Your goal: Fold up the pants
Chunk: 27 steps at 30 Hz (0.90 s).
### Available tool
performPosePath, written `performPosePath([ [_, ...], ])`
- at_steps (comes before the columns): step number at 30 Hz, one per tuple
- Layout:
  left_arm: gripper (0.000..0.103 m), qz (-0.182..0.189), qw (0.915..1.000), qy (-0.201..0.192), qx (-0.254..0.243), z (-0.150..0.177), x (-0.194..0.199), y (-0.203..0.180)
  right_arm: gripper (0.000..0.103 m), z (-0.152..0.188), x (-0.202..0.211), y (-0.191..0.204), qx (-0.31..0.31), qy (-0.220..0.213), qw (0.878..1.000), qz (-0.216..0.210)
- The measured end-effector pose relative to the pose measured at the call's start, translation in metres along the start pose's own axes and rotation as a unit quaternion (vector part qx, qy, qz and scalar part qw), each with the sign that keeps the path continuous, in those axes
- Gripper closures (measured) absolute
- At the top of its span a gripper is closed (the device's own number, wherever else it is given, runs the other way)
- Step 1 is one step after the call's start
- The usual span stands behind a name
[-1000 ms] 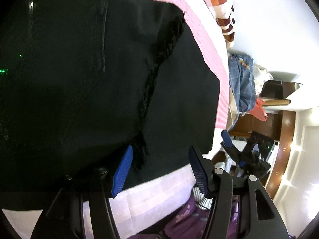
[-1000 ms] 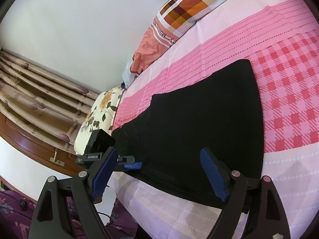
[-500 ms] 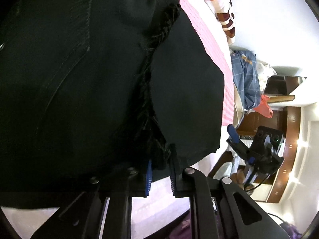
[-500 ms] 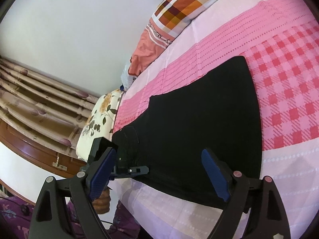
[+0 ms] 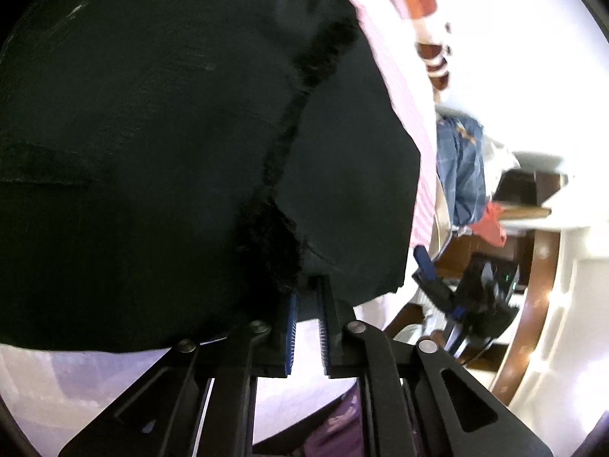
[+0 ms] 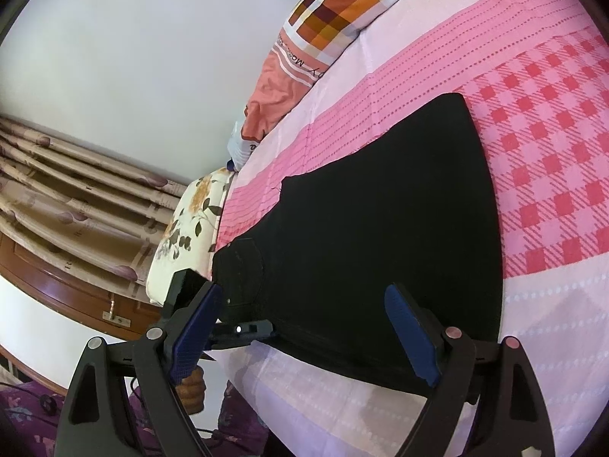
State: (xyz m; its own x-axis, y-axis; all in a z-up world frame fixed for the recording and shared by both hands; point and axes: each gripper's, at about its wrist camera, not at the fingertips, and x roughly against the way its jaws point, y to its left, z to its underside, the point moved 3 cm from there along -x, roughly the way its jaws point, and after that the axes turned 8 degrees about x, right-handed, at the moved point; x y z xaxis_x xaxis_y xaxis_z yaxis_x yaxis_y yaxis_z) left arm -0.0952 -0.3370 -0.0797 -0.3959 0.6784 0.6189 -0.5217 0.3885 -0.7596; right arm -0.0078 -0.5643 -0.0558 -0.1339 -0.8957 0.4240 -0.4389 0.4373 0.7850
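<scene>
Black pants (image 5: 152, 152) run off the frame's left edge.

Black angular left gripper (image 5: 306, 297) arms with silver screws, ridged blue pads (image 5: 291, 327), right gripper (image 6: 300, 339) alike, purple patterned clothing (image 6: 23, 415) lower left

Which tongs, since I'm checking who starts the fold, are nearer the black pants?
Left. The left tongs have the black pants' edge between their tips, jaws opening; the right tongs hover wide open over the near edge, apparently clear.
</scene>
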Motion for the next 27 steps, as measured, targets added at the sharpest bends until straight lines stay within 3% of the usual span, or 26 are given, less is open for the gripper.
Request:
performPosePath([
  [3, 0.072, 0.026, 0.9989, 0.006, 0.039, -0.011, 0.003, 0.012, 0.017, 0.0, -0.001, 0.001, 0.003, 0.001, 1.0, -0.001],
  [8, 0.049, 0.033, 0.9993, 0.001, 0.016, -0.018, 0.003, -0.003, 0.016, 0.004, -0.011, 0.009, 0.01, 0.014, 1.0, -0.014],
  [11, 0.048, 0.029, 0.9996, -0.006, -0.001, -0.02, -0.002, -0.012, 0.016, 0.014, -0.024, 0.026, 0.059, 0.035, 0.998, 0.008],
  [13, 0.051, 0.024, 0.9996, -0.015, -0.01, -0.021, -0.003, -0.014, 0.016, 0.021, -0.032, 0.044, 0.117, 0.045, 0.992, 0.027],
  [15, 0.085, 0.0, 0.9993, -0.027, -0.025, -0.021, -0.003, -0.015, 0.02, 0.029, -0.041, 0.062, 0.177, 0.054, 0.981, 0.05],
  [17, 0.088, 0.003, 0.9994, -0.032, -0.013, -0.022, -0.002, -0.01, 0.044, 0.038, -0.055, 0.081, 0.245, 0.07, 0.964, 0.074],
  [19, 0.088, 0.012, 0.9994, -0.032, -0.004, -0.023, -0.001, -0.006, 0.054, 0.051, -0.073, 0.098, 0.315, 0.091, 0.939, 0.106],
  [23, 0.088, 0.019, 0.9993, -0.033, -0.007, -0.021, 0.003, -0.011, 0.054, 0.079, -0.105, 0.122, 0.428, 0.114, 0.882, 0.16],
  [27, 0.088, 0.024, 0.9992, -0.031, -0.009, -0.022, 0.006, -0.016, 0.054, 0.098, -0.125, 0.13, 0.5, 0.115, 0.829, 0.221],
])
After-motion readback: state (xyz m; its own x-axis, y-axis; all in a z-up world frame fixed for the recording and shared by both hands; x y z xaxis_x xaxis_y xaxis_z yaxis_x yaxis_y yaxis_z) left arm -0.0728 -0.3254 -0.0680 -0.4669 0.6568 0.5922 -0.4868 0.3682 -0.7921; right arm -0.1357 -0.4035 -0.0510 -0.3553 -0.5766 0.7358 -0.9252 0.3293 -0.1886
